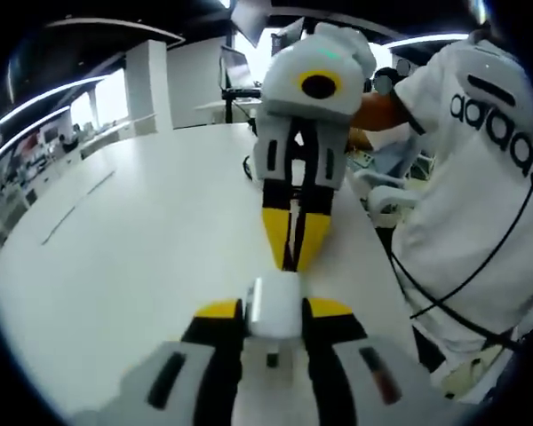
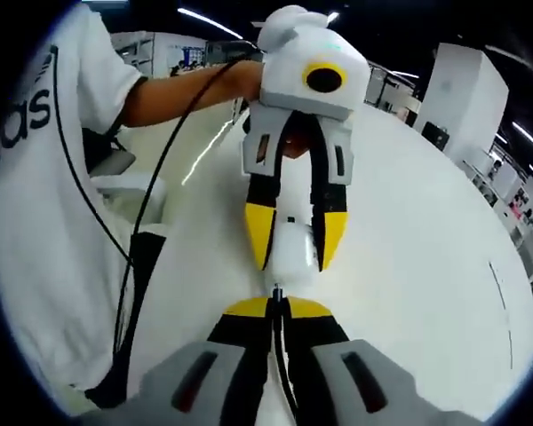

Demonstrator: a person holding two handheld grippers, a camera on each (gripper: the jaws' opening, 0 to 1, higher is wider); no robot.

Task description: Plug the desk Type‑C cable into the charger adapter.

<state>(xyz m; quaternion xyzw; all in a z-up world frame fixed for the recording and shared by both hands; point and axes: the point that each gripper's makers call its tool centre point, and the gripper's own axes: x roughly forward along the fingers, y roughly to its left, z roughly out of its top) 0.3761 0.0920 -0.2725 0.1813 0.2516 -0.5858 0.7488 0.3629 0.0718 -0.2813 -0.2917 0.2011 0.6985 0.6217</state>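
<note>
My left hand-held gripper [image 1: 274,312] is clenching the white charger adapter [image 1: 274,306] between its yellow-tipped jaws, holding it steady over the white bench [image 1: 124,257] so its port faces the other tool. My right hand-held gripper [image 2: 278,311] is pinching the Type-C cable [image 2: 278,342] — the black lead is running back between the closed jaws, and the small plug tip [image 2: 276,289] is meeting the adapter's end. I am judging the plug to be at the port, not clearly seated — the joint is too small to tell. No containers are here.
</note>
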